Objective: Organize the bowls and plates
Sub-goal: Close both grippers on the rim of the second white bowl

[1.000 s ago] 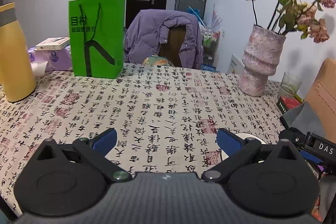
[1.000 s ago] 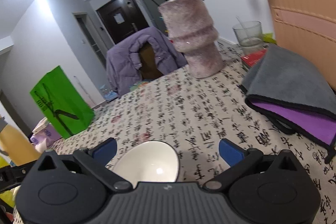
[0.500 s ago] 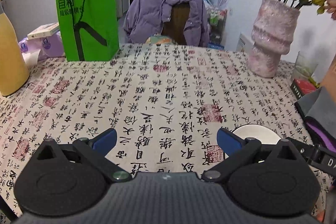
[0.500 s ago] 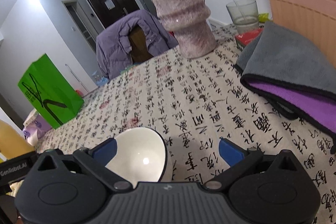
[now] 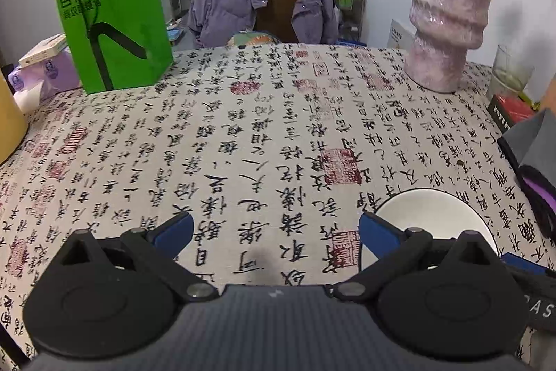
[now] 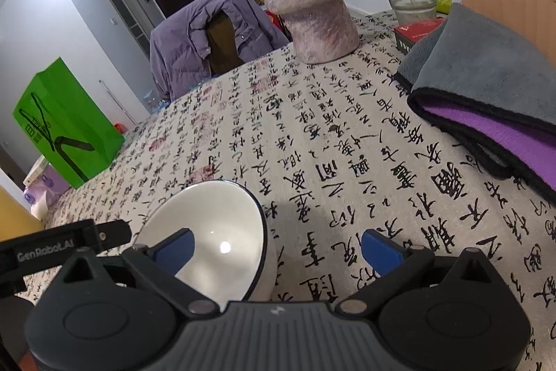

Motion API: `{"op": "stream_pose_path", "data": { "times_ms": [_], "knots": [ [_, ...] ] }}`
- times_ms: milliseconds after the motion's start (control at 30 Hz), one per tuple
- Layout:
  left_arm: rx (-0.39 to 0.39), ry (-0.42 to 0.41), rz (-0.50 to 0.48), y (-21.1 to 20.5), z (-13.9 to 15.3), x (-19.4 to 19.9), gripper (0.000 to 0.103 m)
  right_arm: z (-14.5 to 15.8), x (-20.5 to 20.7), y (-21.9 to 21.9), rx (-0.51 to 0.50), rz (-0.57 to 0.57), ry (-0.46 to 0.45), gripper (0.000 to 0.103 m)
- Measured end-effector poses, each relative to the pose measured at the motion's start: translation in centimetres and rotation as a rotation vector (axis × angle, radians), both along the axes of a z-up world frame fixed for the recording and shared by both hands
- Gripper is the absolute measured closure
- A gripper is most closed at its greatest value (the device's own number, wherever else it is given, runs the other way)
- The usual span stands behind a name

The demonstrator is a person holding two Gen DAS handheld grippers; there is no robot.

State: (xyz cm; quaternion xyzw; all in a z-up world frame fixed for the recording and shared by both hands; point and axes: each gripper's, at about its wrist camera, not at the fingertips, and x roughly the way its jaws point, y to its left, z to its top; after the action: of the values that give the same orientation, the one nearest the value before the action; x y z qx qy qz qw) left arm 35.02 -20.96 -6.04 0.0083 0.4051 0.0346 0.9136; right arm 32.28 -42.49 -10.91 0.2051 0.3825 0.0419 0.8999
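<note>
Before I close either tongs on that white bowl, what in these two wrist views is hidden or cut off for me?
- White bowl, right wrist view: its near rim and base are hidden behind the right tongs.
- Same bowl, left wrist view: its near part is covered by the left tongs.
- Any plates: none visible in either view.
- Grey and purple cloth: cut off by the right edge.

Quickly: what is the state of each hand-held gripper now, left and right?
Left hand-held gripper: open, holding nothing.
Right hand-held gripper: open, holding nothing; the white bowl sits by its left finger.
</note>
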Motion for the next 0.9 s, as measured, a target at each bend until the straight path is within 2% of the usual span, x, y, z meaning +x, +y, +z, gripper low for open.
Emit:
{"op": "stream_pose_path", "data": {
  "times_ms": [100, 200, 433, 667, 900],
  "knots": [
    [0.016, -0.014, -0.013, -0.6, -0.1, 0.2, 0.000, -0.2, 0.2, 0.2, -0.008, 0.007, 0.002, 0.009],
    [0.034, -0.026, -0.015, -1.0, -0.2, 0.4, 0.000, -0.3, 0.3, 0.2, -0.004, 0.010, -0.003, 0.010],
    [-0.003, -0.032, -0.021, -0.7, -0.3, 0.5, 0.000, -0.2, 0.3, 0.1, 0.009, 0.009, -0.022, 0.012],
    [-0.086, -0.008, -0.032, 0.3, -0.4, 0.5, 0.000, -0.2, 0.2, 0.0, 0.018, 0.007, -0.024, 0.013],
    [-0.151, 0.010, -0.049, 0.6, -0.4, -0.1, 0.011, -0.1, 0.1, -0.2, 0.021, -0.001, -0.016, 0.014]
  ]
}}
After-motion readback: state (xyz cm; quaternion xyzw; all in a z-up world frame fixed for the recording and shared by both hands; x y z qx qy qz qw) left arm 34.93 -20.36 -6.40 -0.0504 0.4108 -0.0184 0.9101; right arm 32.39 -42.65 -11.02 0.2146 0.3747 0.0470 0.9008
